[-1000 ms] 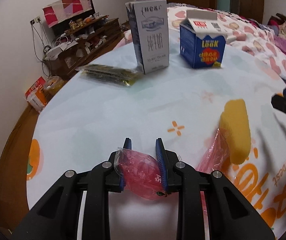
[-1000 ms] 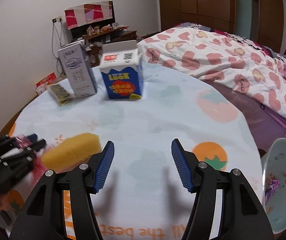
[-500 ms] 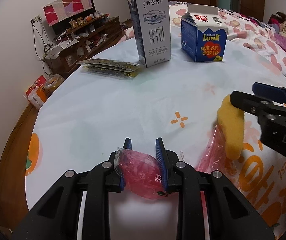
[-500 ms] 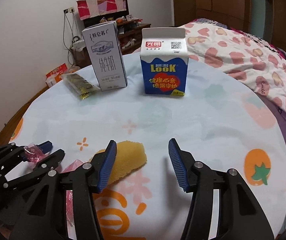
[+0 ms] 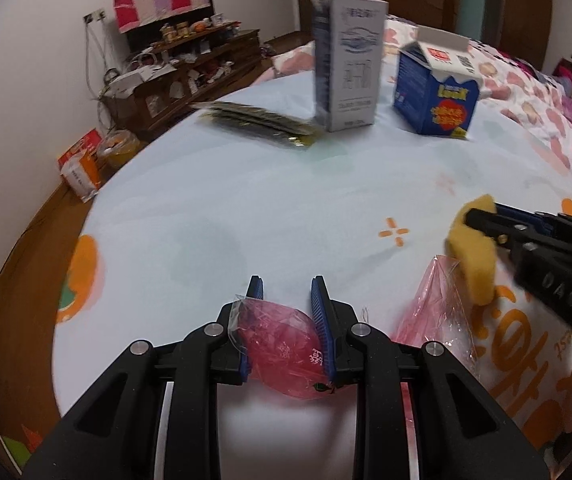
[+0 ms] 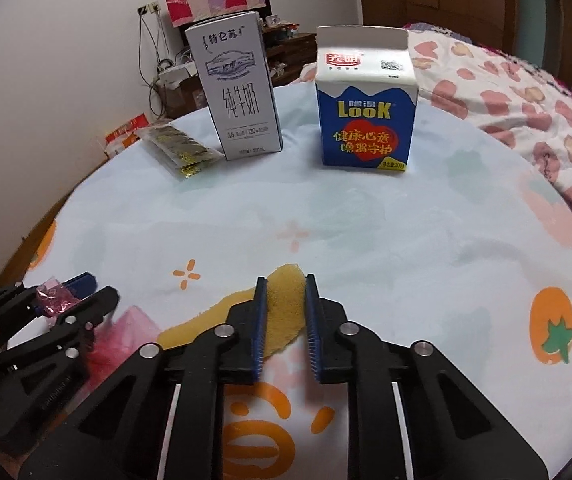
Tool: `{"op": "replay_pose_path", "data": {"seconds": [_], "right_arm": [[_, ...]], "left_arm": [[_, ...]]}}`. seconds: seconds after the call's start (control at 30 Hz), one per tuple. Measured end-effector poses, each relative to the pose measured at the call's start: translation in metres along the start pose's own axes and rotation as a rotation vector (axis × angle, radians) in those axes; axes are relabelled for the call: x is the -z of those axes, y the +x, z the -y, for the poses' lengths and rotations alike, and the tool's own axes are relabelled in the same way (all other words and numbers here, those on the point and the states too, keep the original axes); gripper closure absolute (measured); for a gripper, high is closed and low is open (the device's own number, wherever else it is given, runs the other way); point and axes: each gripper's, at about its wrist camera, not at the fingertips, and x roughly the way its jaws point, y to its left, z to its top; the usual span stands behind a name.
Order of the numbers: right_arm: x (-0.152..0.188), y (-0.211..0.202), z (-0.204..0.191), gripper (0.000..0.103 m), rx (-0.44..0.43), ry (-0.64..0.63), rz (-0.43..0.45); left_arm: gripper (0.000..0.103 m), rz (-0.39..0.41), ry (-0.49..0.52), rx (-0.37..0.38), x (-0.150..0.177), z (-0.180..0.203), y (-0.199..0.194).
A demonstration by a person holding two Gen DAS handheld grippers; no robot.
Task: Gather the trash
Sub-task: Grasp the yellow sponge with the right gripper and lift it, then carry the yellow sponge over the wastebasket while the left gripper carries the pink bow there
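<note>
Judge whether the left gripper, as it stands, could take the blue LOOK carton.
Probably not: the left gripper is already shut on a pink bag, and the blue LOOK carton stands far across the table.

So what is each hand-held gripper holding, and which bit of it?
The left hand-held gripper pinches the pink plastic bag by its bunched edge. The right hand-held gripper squeezes the yellow sponge at its far end.
</note>
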Motion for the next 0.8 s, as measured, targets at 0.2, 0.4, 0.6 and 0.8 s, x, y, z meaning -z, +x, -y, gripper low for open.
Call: {"op": "replay_pose_path", "data": {"seconds": [0.2,0.4,0.6,0.8], "right_arm": [[0.008,-0.032,0.016,0.088,-0.018,0.044,0.065],[0.022,-0.081,0.041,0.088,0.036,0.061,0.143],[0.042,-0.125,0.064,0.088,0.108,0.063,0.205],[0.063,-0.161,0.084,0.088,0.175,0.059,0.252]], "left_arm": [[0.078,0.007,-0.052,0.000,0.010,-0.013,-0.016],[0.077,0.042,-0.047,0.016,0.009,0.004,-0.043],[0.077,0.065,-0.010,0.062,0.007,0.044,-0.067],[0.077,0.075,0.050,0.090,0.015,0.092,-0.086]]}}
